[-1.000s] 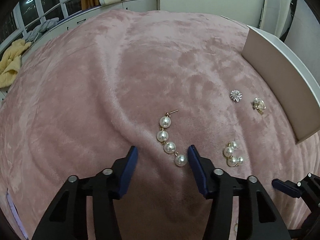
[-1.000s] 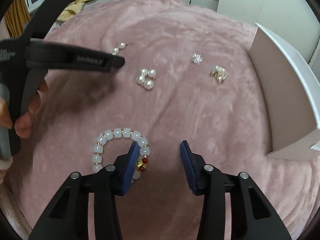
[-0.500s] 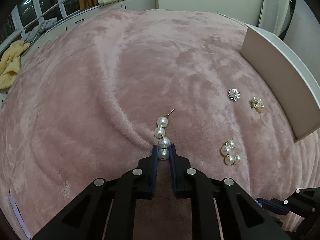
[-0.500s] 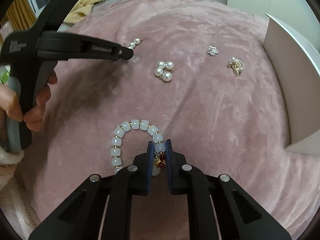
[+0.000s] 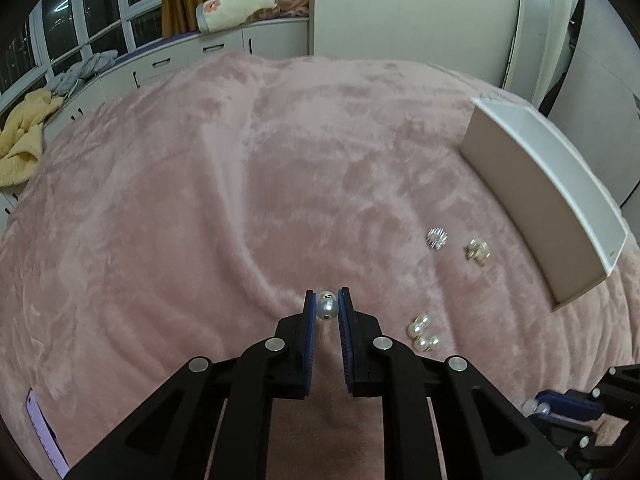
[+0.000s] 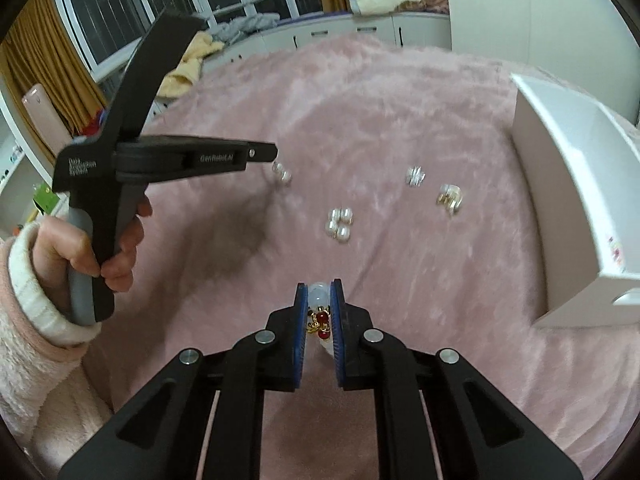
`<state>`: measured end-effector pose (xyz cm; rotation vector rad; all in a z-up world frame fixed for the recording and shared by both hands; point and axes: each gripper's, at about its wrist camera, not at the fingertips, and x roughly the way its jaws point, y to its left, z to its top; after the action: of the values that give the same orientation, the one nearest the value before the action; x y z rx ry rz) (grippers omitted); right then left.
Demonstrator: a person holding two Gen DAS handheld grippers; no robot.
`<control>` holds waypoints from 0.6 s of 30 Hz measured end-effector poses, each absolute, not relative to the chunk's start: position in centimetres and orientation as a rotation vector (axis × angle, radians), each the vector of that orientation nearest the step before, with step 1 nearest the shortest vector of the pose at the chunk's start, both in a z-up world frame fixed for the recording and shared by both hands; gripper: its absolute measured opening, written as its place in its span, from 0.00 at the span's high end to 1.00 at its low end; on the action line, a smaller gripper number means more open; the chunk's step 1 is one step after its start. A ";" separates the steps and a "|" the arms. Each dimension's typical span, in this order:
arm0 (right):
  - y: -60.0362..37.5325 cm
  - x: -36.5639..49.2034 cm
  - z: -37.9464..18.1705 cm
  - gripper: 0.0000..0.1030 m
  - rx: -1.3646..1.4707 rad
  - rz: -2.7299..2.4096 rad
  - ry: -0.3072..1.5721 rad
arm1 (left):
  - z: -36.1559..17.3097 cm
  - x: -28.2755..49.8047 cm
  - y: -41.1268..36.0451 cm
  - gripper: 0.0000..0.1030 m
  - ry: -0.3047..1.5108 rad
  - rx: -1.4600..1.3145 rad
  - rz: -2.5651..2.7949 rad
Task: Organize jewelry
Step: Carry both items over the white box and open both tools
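Left gripper [image 5: 327, 309] is clamping the pearl drop earring [image 5: 327, 310] by its end pearl; a second ago its jaws were standing wide around the strand lying on the pink blanket [image 5: 224, 184], now the strand is hanging clear of it; right gripper [image 6: 319, 300] is pinching the pale bead bracelet [image 6: 319, 296] at its red charm, likewise raised off the blanket; pearl cluster [image 6: 340, 224], silver flower stud [image 6: 415, 176] and gold earring [image 6: 450, 199] are staying put near the white box [image 6: 568, 184].
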<state>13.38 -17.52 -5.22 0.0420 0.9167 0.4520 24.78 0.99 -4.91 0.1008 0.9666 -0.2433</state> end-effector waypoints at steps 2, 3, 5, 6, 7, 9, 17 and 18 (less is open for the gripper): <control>-18.1 13.6 -4.3 0.88 0.057 0.454 0.899 | -3.7 24.7 0.8 0.84 0.950 0.100 -0.258; -18.4 13.6 -3.6 0.88 0.065 0.452 0.884 | -3.4 24.7 0.7 0.85 0.946 0.102 -0.263; -18.9 13.7 -2.7 0.88 0.069 0.446 0.859 | -2.3 24.6 0.3 0.84 0.925 0.116 -0.278; -19.4 13.8 -1.9 0.88 0.077 0.442 0.842 | -1.8 24.5 0.0 0.84 0.915 0.123 -0.282; -19.6 13.8 -1.4 0.88 0.083 0.439 0.832 | -1.1 24.5 -0.3 0.85 0.905 0.127 -0.291; -20.3 13.9 -0.2 0.88 0.085 0.427 0.805 | -0.1 24.4 -0.9 0.84 0.888 0.123 -0.308; -25.4 14.8 4.2 0.88 0.082 0.312 0.696 | 4.9 24.9 -7.0 0.84 0.796 0.154 -0.420; -26.6 15.0 4.7 0.88 0.081 0.290 0.687 | 5.3 25.0 -8.0 0.84 0.789 0.158 -0.433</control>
<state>15.02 -26.56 4.74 0.0808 0.6874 0.2897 25.00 -8.02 5.27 0.1584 0.7886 -0.4327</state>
